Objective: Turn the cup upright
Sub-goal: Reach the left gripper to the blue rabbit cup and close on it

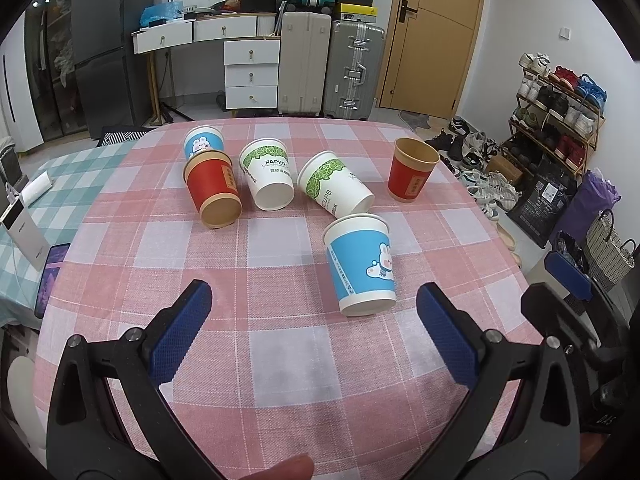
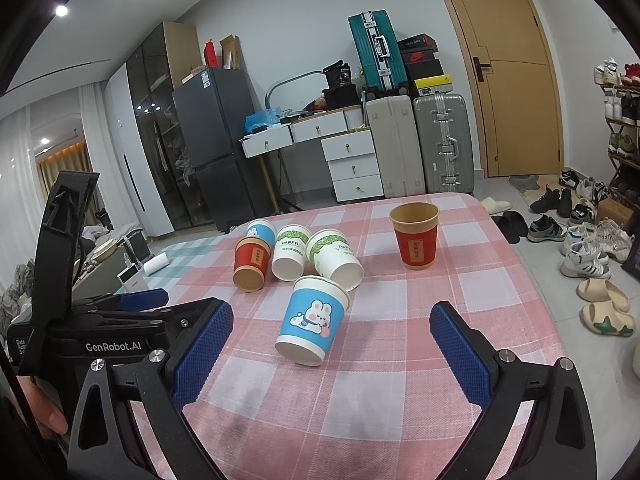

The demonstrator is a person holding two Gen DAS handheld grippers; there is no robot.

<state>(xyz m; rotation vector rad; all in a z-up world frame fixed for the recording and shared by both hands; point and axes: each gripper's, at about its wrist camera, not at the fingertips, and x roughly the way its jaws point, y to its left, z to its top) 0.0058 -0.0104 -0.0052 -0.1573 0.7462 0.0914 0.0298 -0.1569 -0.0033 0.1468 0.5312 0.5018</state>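
Observation:
Several paper cups lie on their sides on the pink checked tablecloth (image 1: 280, 280). The nearest is a blue rabbit cup (image 1: 362, 266), also in the right wrist view (image 2: 312, 320), with its base toward me. Behind it lie two white-green cups (image 1: 269, 178) (image 1: 334, 188), a red cup (image 1: 213, 188) and another blue cup (image 1: 203, 142). One red cup (image 1: 412, 176) stands upright at the right, also in the right wrist view (image 2: 415, 236). My left gripper (image 1: 314, 300) is open and empty, short of the blue cup. My right gripper (image 2: 332, 320) is open, its fingers either side of that cup, apart from it.
A second table with a green checked cloth (image 1: 24, 240) holds a white device and a phone at the left. Suitcases (image 1: 328, 68), drawers and a fridge stand behind the table. Shoes and a shoe rack (image 1: 556, 120) line the right wall.

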